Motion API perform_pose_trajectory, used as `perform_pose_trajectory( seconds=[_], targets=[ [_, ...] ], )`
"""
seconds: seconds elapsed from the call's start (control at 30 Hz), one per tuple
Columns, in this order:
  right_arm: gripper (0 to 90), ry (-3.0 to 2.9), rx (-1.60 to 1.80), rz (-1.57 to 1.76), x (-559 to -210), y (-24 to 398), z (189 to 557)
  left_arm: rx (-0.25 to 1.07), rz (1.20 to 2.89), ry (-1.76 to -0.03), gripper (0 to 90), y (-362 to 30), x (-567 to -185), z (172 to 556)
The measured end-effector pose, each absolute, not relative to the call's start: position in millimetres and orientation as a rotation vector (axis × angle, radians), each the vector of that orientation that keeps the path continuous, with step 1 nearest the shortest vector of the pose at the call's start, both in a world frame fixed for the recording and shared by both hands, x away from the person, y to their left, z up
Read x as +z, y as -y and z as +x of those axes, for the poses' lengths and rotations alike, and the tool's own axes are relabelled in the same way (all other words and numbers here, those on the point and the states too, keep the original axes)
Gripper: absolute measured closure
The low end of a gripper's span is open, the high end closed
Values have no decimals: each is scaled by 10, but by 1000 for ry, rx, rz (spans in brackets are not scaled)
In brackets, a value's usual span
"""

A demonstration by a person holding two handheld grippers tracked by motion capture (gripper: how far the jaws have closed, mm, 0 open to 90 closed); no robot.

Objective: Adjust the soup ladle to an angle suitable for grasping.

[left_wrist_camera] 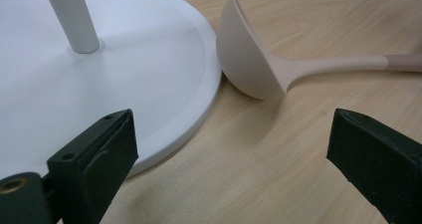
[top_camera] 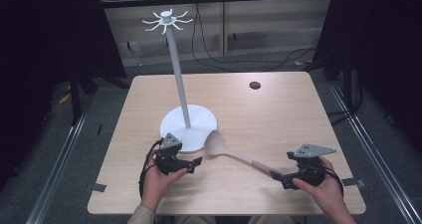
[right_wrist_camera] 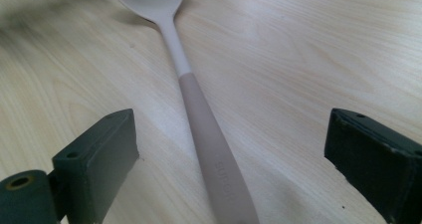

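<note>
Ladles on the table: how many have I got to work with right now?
1. The ladle lies on the table, its bowl against the white stand's base, its handle running between the right gripper's open jaws. No others are visible.

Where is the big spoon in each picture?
High view: the spoon lies on the table, low and middle, bowl beside the white stand base.
Left gripper view: upper right, its bowl beside the base's rim.
Right gripper view: down the middle, handle between the open jaws.
Shared landmark: the white stand base.
</note>
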State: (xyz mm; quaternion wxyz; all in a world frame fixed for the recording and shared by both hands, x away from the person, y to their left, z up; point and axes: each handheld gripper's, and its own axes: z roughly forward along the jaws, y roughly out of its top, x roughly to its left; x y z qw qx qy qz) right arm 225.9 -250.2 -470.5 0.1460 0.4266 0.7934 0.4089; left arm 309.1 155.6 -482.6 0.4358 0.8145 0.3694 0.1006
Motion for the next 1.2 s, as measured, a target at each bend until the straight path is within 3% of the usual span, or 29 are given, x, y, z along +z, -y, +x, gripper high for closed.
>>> perform_pose_trajectory(
  seconds=[0.27, 0.53, 0.87, 0.9, 1.03, 1.13, 1.17, 1.2],
  targets=[
    [84, -2298, 1176, 1208, -4692, 2459, 2305, 255, 2037, -925, 58, -1588, -4831, 3058],
    [158, -2324, 1184, 1159, -4699, 2316, 2438, 273, 2031, -948, 62, -1694, -4832, 2976],
    [467, -2385, 1198, 1046, -4681, 1985, 2626, 300, 2018, -1006, 65, -1892, -4855, 2852],
    [467, -2385, 1198, 1046, -4681, 1985, 2626, 306, 2016, -1011, 65, -1913, -4855, 2839],
    [642, -2423, 1199, 995, -4649, 1828, 2689, 307, 2014, -1025, 68, -1961, -4862, 2798],
    [706, -2442, 1216, 975, -4642, 1765, 2705, 312, 2011, -1029, 69, -1978, -4860, 2789],
    [788, -2450, 1202, 949, -4646, 1690, 2720, 319, 2011, -1030, 69, -1984, -4859, 2784],
    [810, -2461, 1198, 939, -4652, 1664, 2726, 319, 2011, -1030, 69, -1984, -4859, 2784]
  ],
)
